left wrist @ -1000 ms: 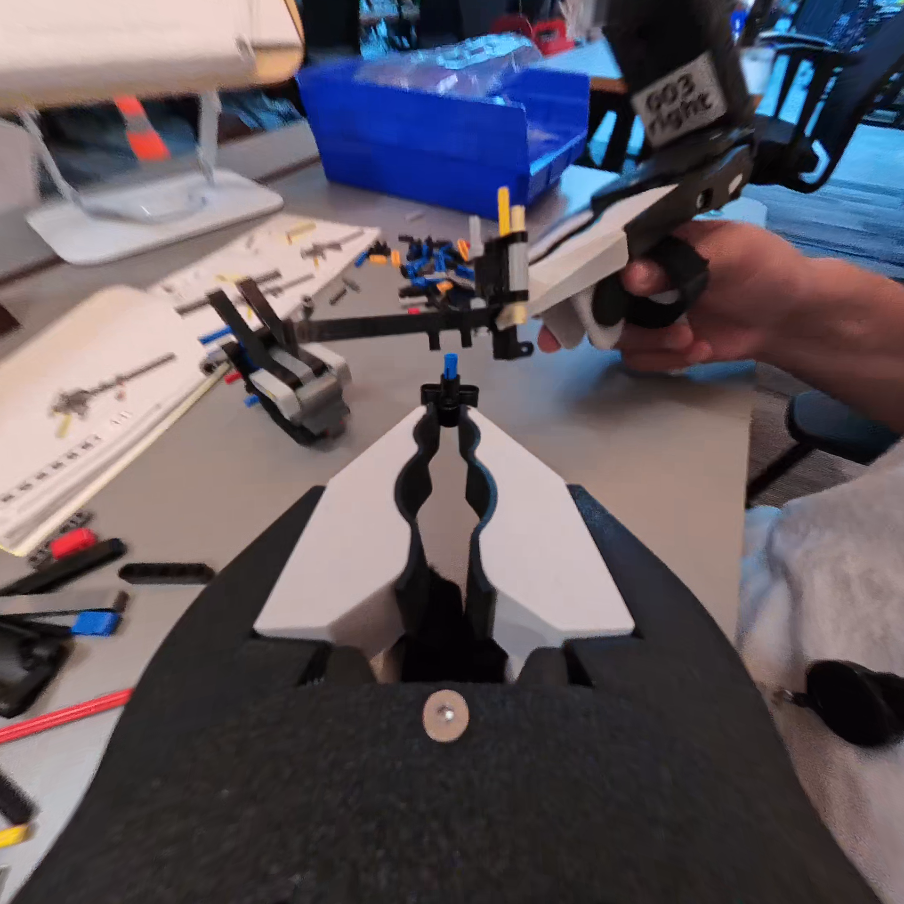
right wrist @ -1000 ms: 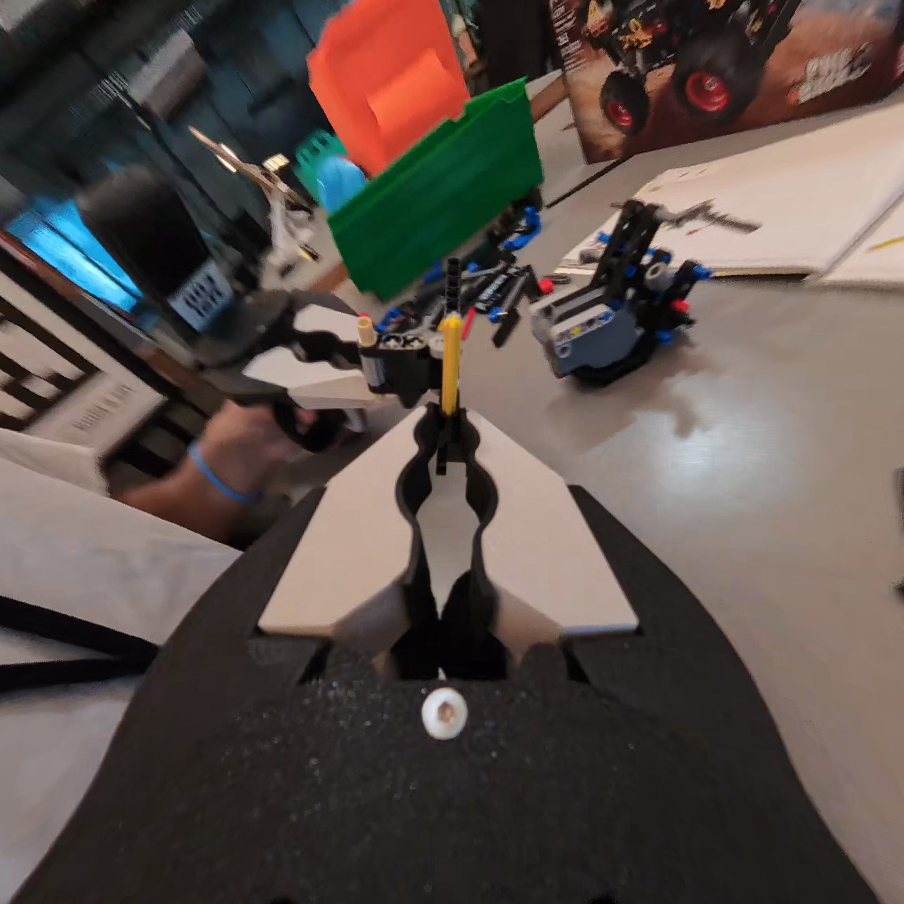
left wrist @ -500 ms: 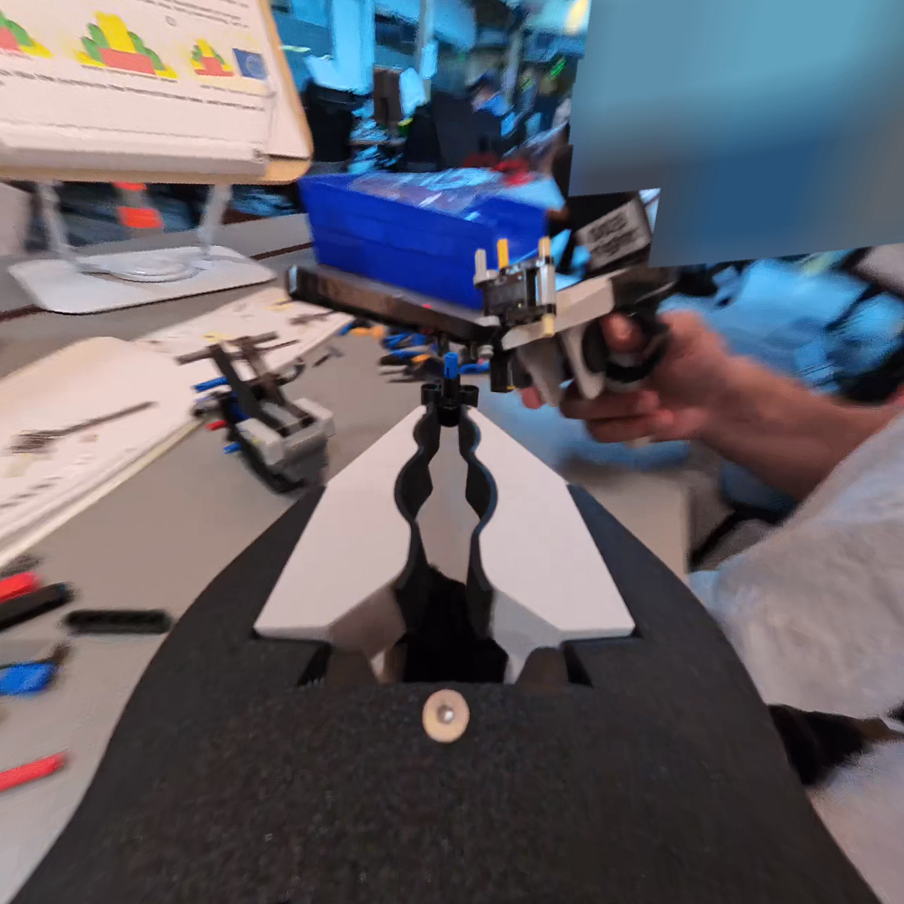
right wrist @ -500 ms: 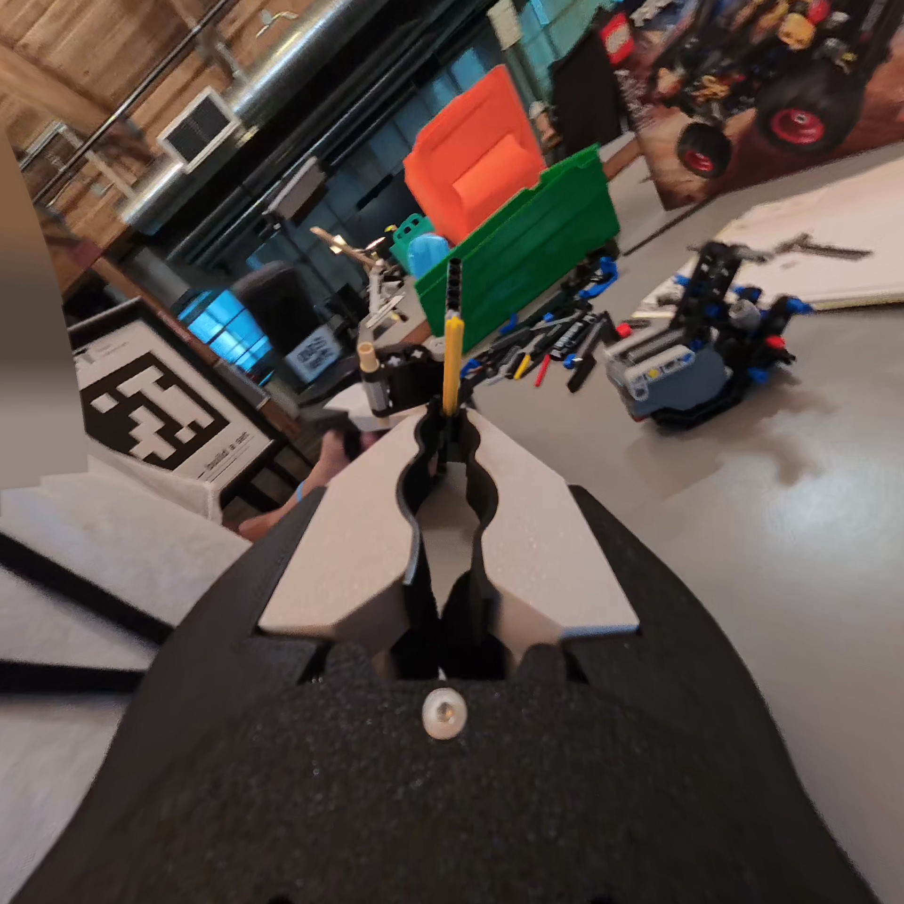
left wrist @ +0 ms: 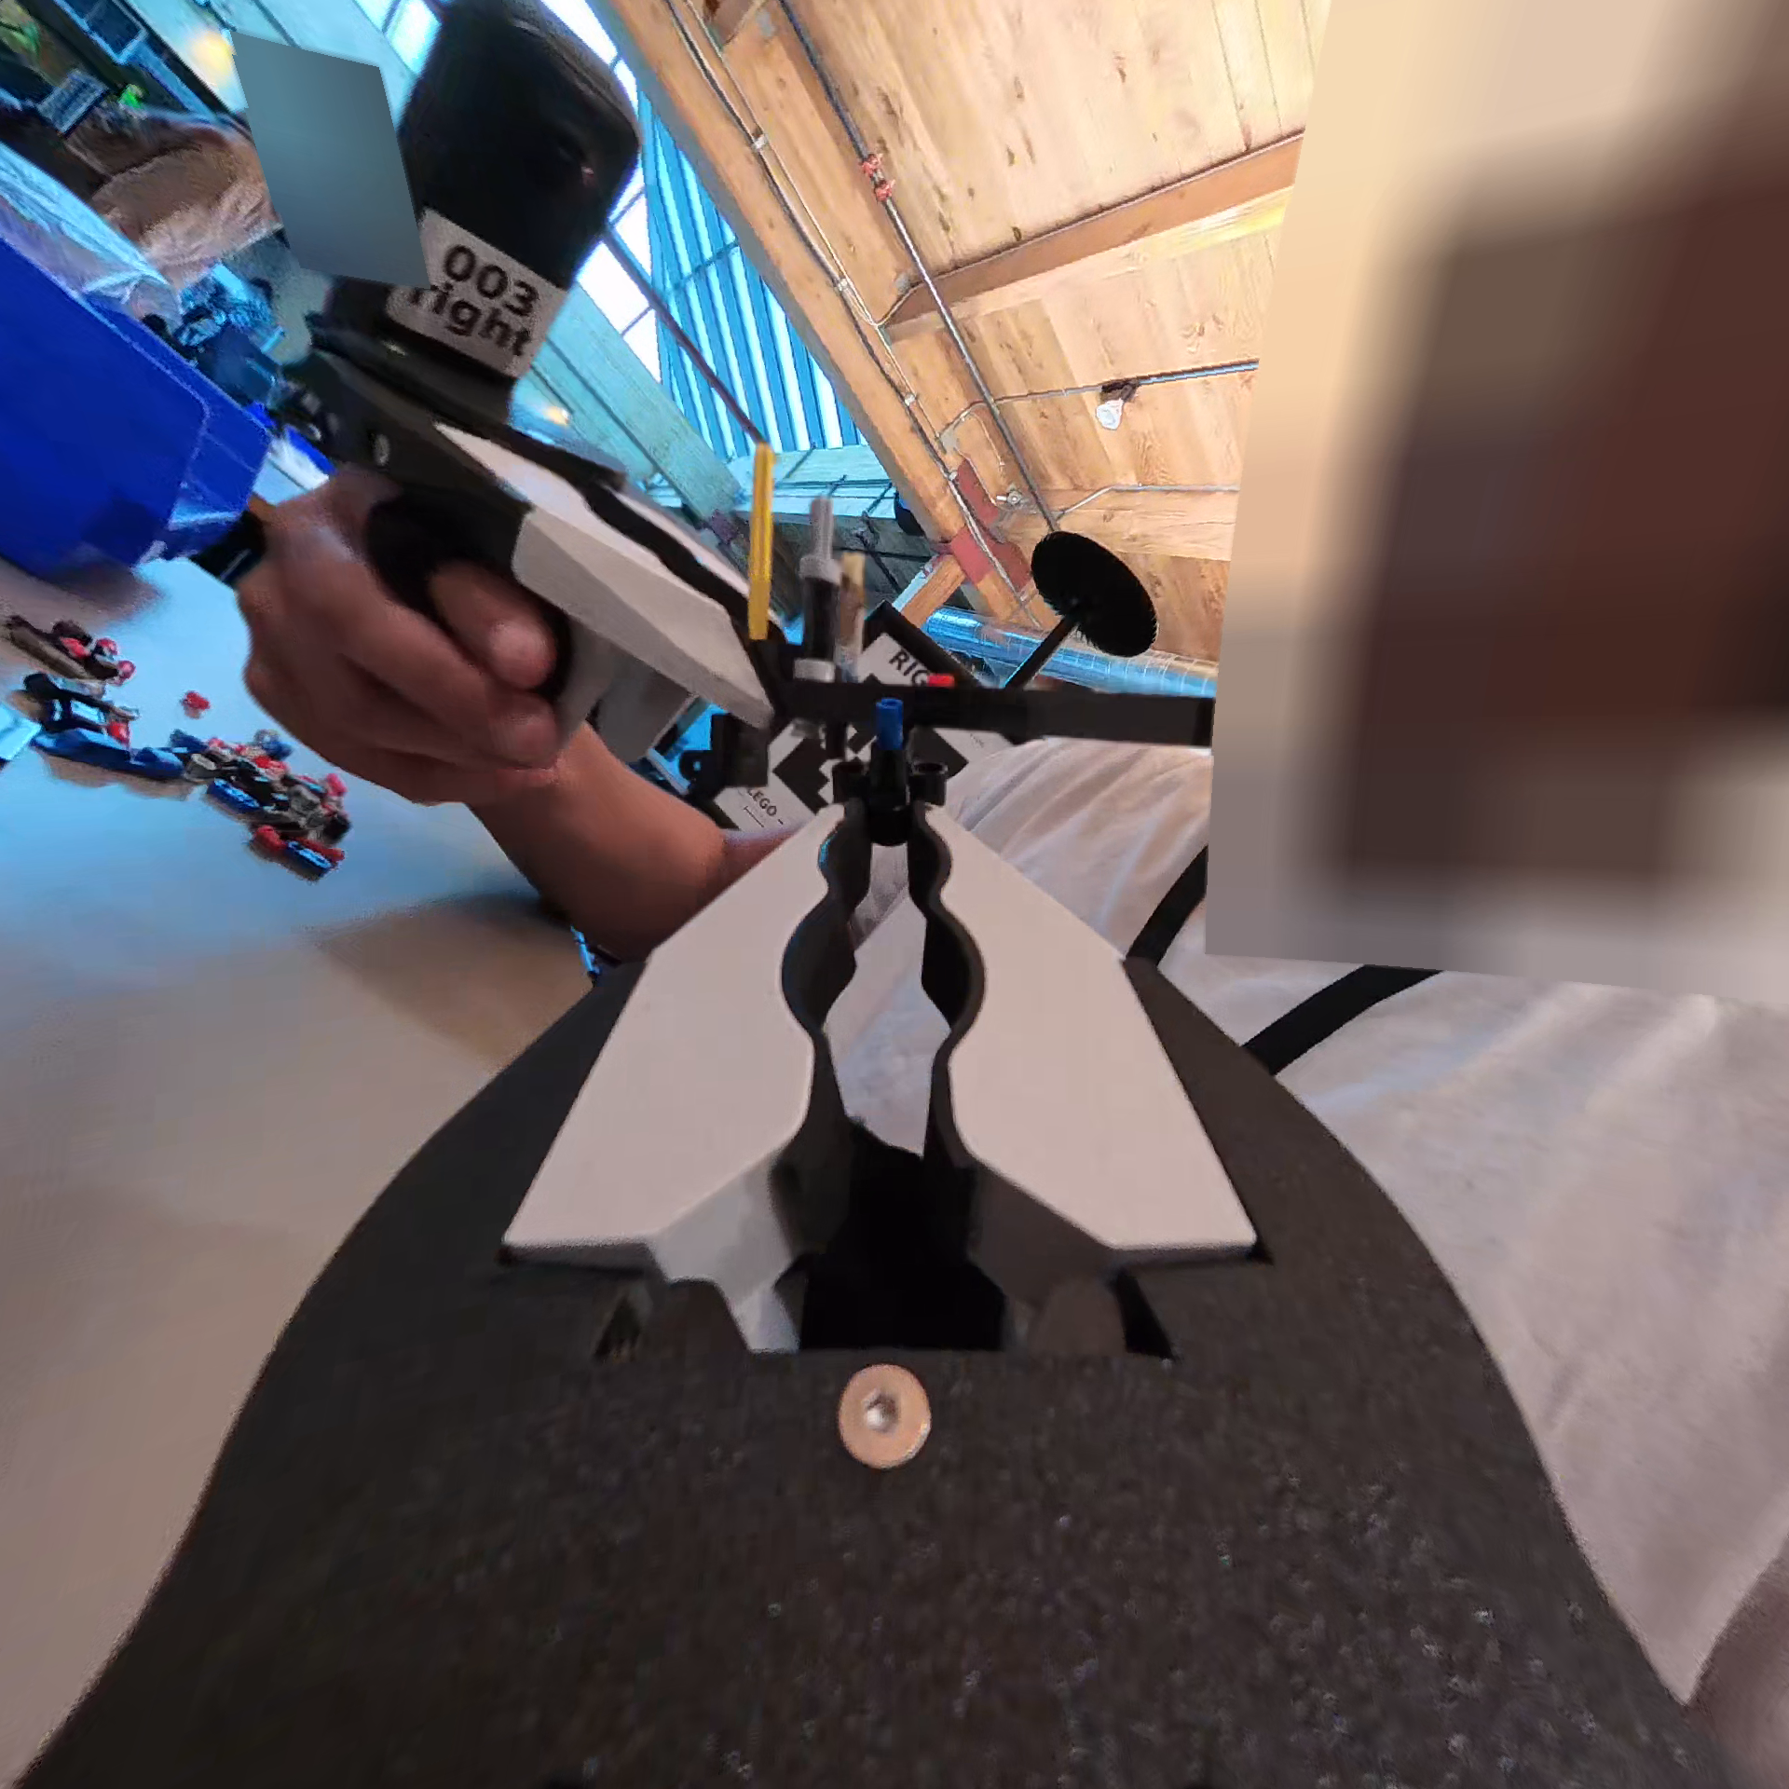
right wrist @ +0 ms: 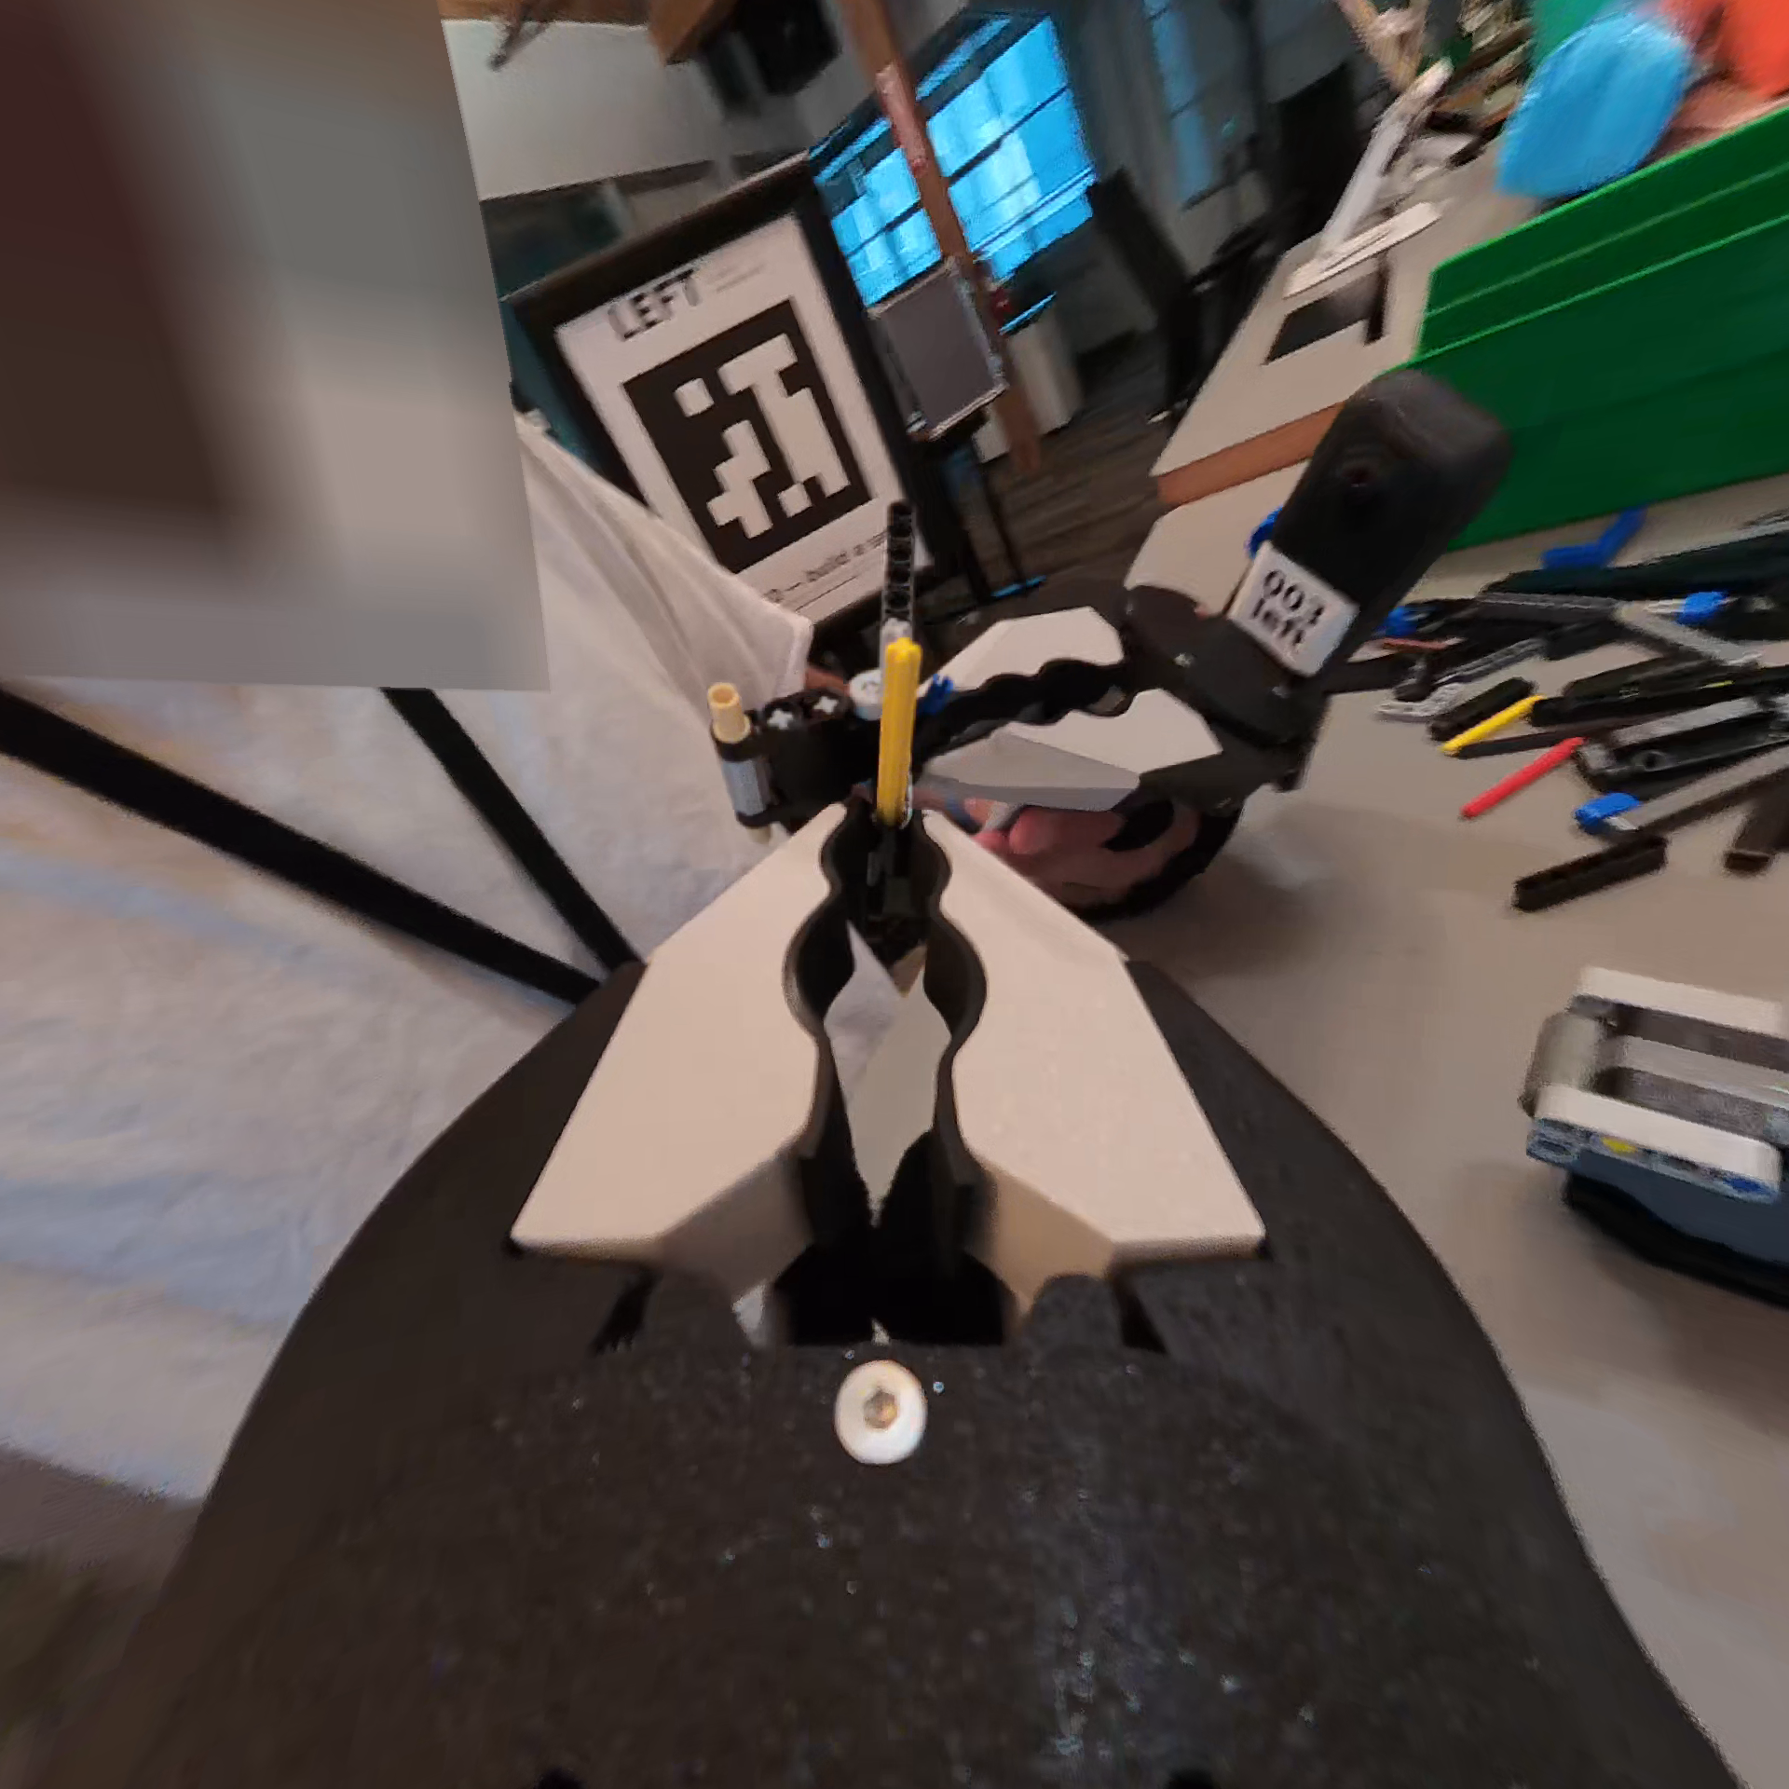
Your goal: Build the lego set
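The left gripper (left wrist: pixel 879 808) is pinched narrow on a small black connector (left wrist: pixel 883 782) with one blue pin (left wrist: pixel 886 718) standing out of its top. Just beyond it, held up in the air in front of the person's white shirt (left wrist: pixel 1452 1162), is the assembly (left wrist: pixel 968 712): a long black beam lying level, with one yellow rod (left wrist: pixel 762 542), one grey peg (left wrist: pixel 821 581) and one tan peg (left wrist: pixel 852 591) rising from its left end, one red dot on top, and one black toothed wheel (left wrist: pixel 1094 592) on a thin stick at the far right. The blue pin sits right under the beam; whether it touches, I cannot tell. The right gripper (left wrist: pixel 765 697), seen from the left camera with a hand (left wrist: pixel 407 658) around its grip, is closed on the assembly's left end.

In the right wrist view the right gripper (right wrist: pixel 886 837) clamps the black part at the foot of the yellow rod (right wrist: pixel 895 721), and the left gripper (right wrist: pixel 954 721) reaches in from the right. On the grey table (right wrist: pixel 1452 968) lie scattered loose pieces (right wrist: pixel 1597 697), black, blue, red and yellow, too many and too blurred to count, near one green bin (right wrist: pixel 1597 339) and one grey block-shaped build (right wrist: pixel 1665 1113). One blue bin (left wrist: pixel 97 436) stands far left in the left wrist view.
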A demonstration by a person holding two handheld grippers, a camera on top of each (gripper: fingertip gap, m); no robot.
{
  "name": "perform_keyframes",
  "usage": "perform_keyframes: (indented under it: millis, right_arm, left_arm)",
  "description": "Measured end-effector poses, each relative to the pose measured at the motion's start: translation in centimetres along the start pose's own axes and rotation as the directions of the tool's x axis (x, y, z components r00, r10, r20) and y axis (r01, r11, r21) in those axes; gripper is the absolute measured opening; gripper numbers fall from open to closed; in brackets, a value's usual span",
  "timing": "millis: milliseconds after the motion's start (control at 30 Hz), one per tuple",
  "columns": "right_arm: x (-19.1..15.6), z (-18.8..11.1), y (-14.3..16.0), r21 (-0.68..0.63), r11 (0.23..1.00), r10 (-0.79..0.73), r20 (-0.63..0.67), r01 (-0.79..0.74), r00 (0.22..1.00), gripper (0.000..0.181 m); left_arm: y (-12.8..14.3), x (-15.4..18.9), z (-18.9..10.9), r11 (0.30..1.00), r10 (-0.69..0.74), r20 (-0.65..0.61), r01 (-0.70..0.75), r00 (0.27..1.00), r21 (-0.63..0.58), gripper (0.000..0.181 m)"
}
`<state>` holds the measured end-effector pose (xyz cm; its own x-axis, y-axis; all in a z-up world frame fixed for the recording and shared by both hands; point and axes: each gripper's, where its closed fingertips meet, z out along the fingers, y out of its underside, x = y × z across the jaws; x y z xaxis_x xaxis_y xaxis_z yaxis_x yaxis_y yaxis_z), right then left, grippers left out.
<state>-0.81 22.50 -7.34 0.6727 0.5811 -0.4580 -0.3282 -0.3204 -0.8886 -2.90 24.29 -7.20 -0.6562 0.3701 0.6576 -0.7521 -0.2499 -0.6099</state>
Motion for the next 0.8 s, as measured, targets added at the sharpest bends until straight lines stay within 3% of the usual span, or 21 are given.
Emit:
perform_keyframes:
  millis: [500, 800]
  right_arm:
    - [-1.7, 1.7, 0.2, -0.038, 0.997, 0.082, 0.305, -0.074, 0.949, 0.006]
    - [-2.8, 2.1, 0.9, -0.081, 0.996, 0.056, 0.362, -0.029, 0.930, 0.006]
  left_arm:
    - [1.5, 1.6, 1.0, 0.998, 0.001, -0.108, -0.007, 0.994, -0.060, 0.005]
    - [2.1, 2.5, 1.5, 0.996, 0.006, -0.165, -0.021, 0.986, -0.089, 0.005]
